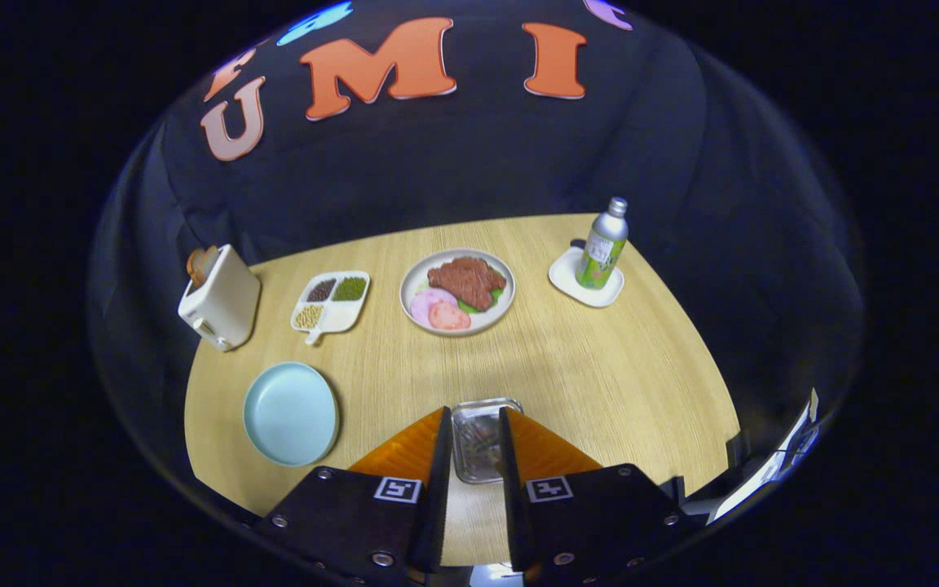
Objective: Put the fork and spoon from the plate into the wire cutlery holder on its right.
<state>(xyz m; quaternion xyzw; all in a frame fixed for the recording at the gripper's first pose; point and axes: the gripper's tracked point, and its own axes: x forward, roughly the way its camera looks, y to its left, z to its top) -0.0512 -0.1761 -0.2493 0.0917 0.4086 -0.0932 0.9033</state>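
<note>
Two hand-held gripper [473,444] fingers apart, partly hiding wire holder [482,440].

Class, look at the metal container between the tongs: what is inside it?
The metal container sits between the open tongs, neither finger touching it. Inside lie dark, blurred shapes, possibly cutlery, too unclear to name. Its side walls are covered by the fingers.

Cutlery holder [482,440] between the tongs [474,424] (plate [290,413] to its left).
</note>
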